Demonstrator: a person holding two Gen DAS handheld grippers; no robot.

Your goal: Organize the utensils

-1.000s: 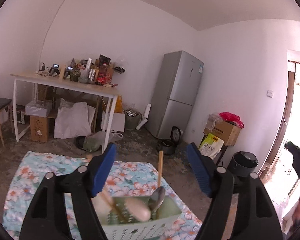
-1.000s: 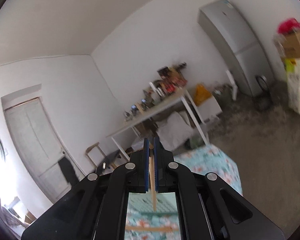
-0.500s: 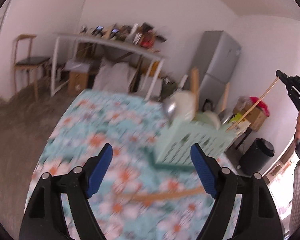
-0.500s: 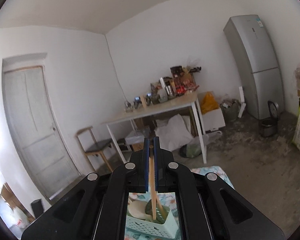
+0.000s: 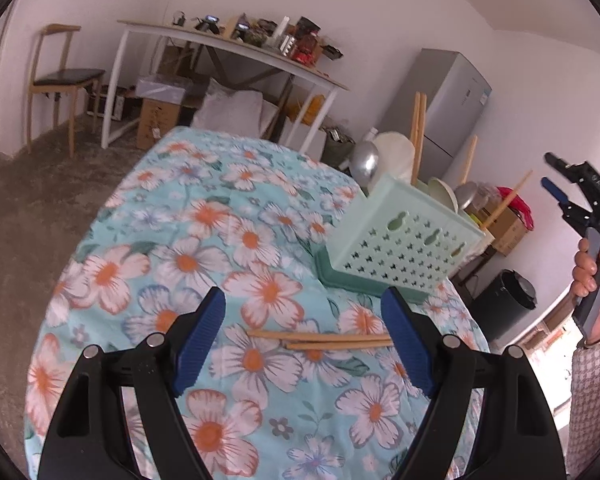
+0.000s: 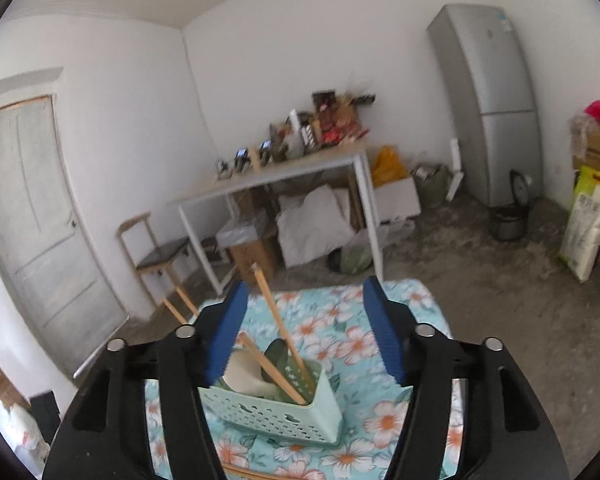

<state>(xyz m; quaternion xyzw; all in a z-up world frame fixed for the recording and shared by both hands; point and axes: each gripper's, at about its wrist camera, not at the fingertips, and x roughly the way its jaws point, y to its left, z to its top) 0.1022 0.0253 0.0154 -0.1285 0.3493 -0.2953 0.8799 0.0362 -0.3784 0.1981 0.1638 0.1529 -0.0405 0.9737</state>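
A pale green perforated basket (image 5: 400, 248) stands on the floral tablecloth (image 5: 204, 216) and holds spoons, a white ladle and several upright chopsticks. Two wooden chopsticks (image 5: 320, 340) lie side by side on the cloth in front of it. My left gripper (image 5: 302, 312) hovers open just above them, one finger past each end. In the right wrist view the right gripper (image 6: 306, 300) is over the basket (image 6: 276, 412) and its jaws are opening. A chopstick (image 6: 280, 320) leans in the basket between them, and neither pad touches it. A hand (image 5: 592, 264) holds the right gripper (image 5: 550, 170).
A white table (image 5: 236, 46) loaded with clutter stands at the back wall, with boxes and bags under it. A wooden chair (image 5: 60, 80) is to its left, a grey fridge (image 5: 444, 100) to its right. A black bin (image 5: 504, 300) sits beyond the cloth's right edge.
The right gripper's jaws opened and let go of the chopstick, which now rests in the basket. My left gripper dropped and tilted down toward the two chopsticks on the cloth.
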